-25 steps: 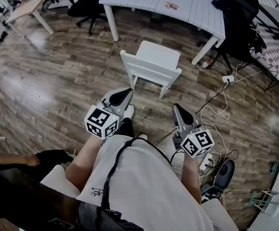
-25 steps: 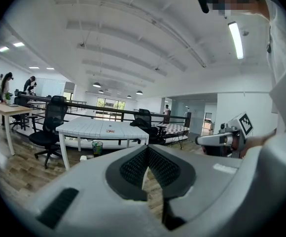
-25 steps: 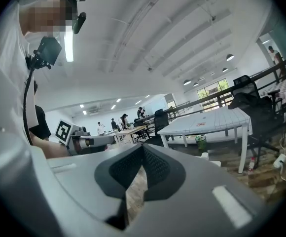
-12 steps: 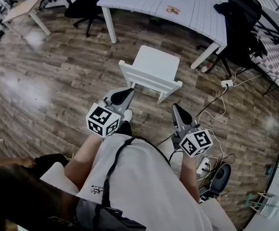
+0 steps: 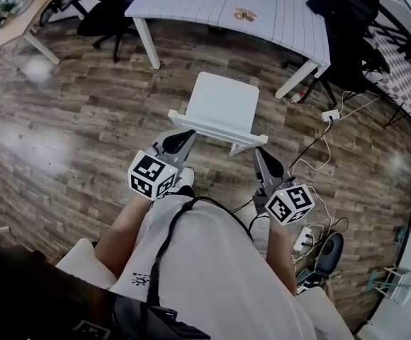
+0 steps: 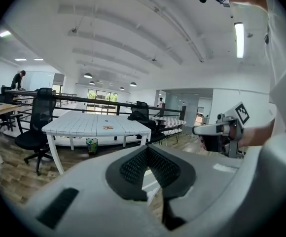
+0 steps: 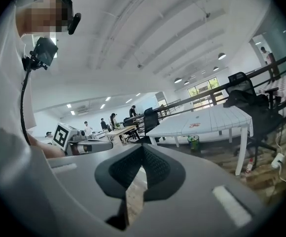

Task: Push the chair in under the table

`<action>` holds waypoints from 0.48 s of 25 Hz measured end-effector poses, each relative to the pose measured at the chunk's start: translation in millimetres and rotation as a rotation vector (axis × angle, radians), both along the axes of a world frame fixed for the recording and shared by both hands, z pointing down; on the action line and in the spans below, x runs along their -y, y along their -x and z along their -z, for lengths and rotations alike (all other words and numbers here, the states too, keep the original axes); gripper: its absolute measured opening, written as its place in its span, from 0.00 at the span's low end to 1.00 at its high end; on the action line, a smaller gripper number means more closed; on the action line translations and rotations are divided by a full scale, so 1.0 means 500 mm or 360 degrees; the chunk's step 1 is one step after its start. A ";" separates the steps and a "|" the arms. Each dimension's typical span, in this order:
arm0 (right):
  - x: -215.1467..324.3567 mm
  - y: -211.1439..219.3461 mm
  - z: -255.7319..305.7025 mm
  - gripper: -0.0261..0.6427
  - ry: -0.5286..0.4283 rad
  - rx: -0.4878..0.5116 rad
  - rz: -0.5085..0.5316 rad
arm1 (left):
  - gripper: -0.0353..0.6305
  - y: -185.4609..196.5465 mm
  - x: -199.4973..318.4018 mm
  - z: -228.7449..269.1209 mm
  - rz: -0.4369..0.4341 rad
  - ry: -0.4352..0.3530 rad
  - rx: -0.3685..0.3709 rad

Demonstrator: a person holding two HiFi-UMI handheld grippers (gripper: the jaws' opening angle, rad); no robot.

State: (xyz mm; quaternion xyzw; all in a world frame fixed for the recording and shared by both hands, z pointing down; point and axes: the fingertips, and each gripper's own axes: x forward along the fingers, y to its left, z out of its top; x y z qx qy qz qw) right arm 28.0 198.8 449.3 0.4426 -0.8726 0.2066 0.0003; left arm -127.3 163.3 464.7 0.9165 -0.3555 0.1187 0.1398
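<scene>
You're standing right behind the chair (image 5: 220, 108). It's sitting on the floor (image 5: 85, 119) between you and the table (image 5: 191, 2), not under it yet. Left gripper (image 5: 189, 134) and right gripper (image 5: 258, 154) are hovering just behind the chair's back, one toward each end. Cables (image 5: 319, 144) are lying on the floor to your right.

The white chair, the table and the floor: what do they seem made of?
Chair: white-painted wood or moulded plastic, matte; flat slab seat, square rails, no grain showing, so either fits. Table: white top lined like slats, probably painted wood or plastic. Floor: wood-grain planks, perhaps laminate, fairly glossy; pale light patches reflect in it.
</scene>
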 end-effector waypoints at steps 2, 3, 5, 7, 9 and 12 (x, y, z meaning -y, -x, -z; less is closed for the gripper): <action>0.027 -0.001 -0.005 0.05 0.0013 -0.0021 -0.0033 | 0.06 0.010 0.036 -0.005 -0.0007 0.0003 0.0010; 0.041 0.000 -0.008 0.05 0.0017 -0.0036 -0.0046 | 0.06 0.014 0.054 -0.007 -0.0013 0.0001 0.0014; 0.067 0.007 -0.015 0.05 0.0027 -0.0055 -0.0062 | 0.06 0.024 0.086 -0.009 -0.0041 0.0000 0.0009; 0.093 0.022 -0.017 0.05 0.0039 -0.0044 -0.0073 | 0.06 0.031 0.112 -0.011 -0.0087 0.0006 -0.0004; 0.117 0.038 -0.017 0.05 0.0051 -0.0028 -0.0090 | 0.06 0.034 0.131 -0.016 -0.0142 0.0010 0.0004; 0.155 0.060 -0.015 0.05 0.0056 -0.0031 -0.0113 | 0.06 0.041 0.158 -0.028 -0.0210 0.0008 0.0042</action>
